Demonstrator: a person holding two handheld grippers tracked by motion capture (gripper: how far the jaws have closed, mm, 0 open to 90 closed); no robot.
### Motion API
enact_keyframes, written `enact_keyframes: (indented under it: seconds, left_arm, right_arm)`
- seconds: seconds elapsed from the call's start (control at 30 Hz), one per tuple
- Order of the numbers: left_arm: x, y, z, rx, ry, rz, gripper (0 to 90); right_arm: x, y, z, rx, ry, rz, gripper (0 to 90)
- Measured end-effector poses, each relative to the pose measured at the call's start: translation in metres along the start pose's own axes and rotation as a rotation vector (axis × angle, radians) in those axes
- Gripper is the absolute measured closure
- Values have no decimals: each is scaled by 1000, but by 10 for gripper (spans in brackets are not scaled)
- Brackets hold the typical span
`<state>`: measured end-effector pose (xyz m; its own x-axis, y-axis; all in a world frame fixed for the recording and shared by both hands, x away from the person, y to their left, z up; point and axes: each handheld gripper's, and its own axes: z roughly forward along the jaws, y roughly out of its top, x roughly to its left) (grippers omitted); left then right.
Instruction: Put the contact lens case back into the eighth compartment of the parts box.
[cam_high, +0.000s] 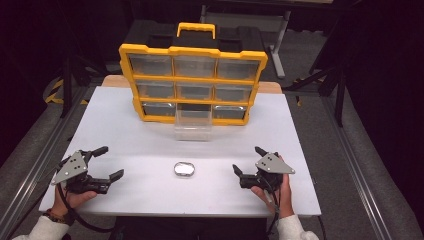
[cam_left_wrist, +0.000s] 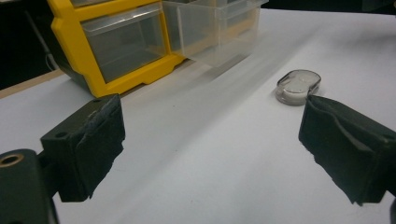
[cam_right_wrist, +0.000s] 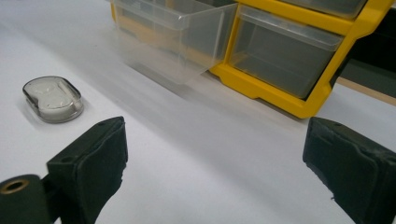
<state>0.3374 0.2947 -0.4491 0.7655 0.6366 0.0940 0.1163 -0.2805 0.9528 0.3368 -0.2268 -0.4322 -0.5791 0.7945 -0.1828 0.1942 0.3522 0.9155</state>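
Two claws, both spread wide and empty, at the near edge of the white counter
Left claw, right claw; small clear oval case lies flat between them, long axis crosswise, right claw somewhat nearer; clear drawer pulled out of yellow organizer stands beyond it

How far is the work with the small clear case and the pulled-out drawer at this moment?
Done: the bottom middle drawer of the yellow organizer is pulled out. In hand: nothing; the left gripper and right gripper stand open, apart from the small clear case on the white table. Left, probably: picking it up and placing it in the drawer.
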Motion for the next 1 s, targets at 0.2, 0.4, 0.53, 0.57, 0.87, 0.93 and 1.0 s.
enact_keyframes:
  seconds: [0.2, 0.4, 0.53, 0.57, 0.87, 0.93, 1.0]
  left_arm:
    - [0, -2, 2, 13, -6, 0, 73]
    - [-3, -3, 1, 22, -5, 20, 71]
    - [-4, -3, 0, 18, -6, 25, 73]
    - [-3, -3, 0, 19, -8, 24, 73]
    - [-5, -5, 2, 50, -13, 41, 71]
    - [-6, -6, 2, 52, -12, 42, 71]
    - [-6, -6, 2, 51, -16, 41, 70]
  right_arm:
    - [-2, 2, 1, 5, 50, 20, 73]
    - [-2, 13, 3, 31, 125, -3, 55]
    - [1, 26, 11, 73, 179, -34, 68]
    - [1, 31, 14, 88, 187, -45, 78]
    - [14, 63, 39, 135, 296, -121, 89]
    - [16, 64, 41, 142, 307, -126, 88]
    - [22, 66, 50, 163, 346, -146, 77]
